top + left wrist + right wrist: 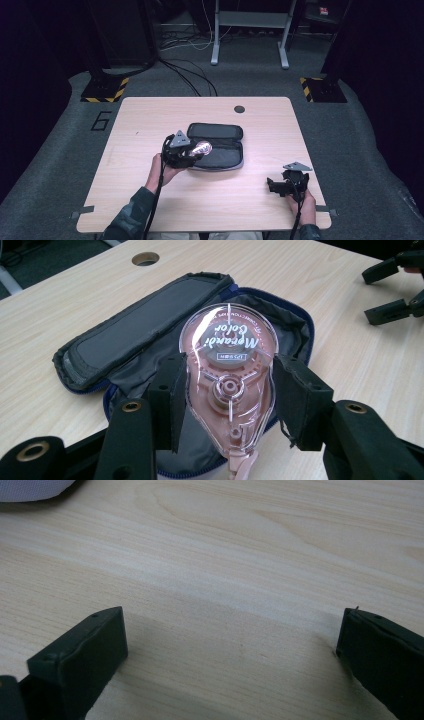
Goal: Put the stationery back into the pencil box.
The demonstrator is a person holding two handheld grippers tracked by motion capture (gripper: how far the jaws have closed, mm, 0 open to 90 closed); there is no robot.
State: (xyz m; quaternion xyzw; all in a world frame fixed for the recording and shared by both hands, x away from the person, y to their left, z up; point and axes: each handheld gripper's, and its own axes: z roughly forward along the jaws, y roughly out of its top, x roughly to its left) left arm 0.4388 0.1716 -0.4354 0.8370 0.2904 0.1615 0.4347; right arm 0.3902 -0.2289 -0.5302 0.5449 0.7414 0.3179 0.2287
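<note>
So the left tongs (pixel 227 400) are clamped on a pink see-through correction tape dispenser (pixel 228 385), one black pad on each side of its body, and it's held up just above the open pencil case (pixel 135 335). From the high view the left tongs (pixel 192 152) sit around the middle of the desk (pixel 150 120), right at the near-left end of the pencil case (pixel 217 142), with the correction tape dispenser (pixel 202 148) poking out toward the right. The case itself is dark, unzipped and lying flat, with its lid flopped open on the far side and a blue zipper edge showing. Over at the near-right corner the right tongs (pixel 272 186) hover low over bare wood, well apart from the case, and the right gripper view shows the right tongs (pixel 230 650) spread wide with nothing between them. Far side of the desk has a small round cable hole (pixel 239 109).
</note>
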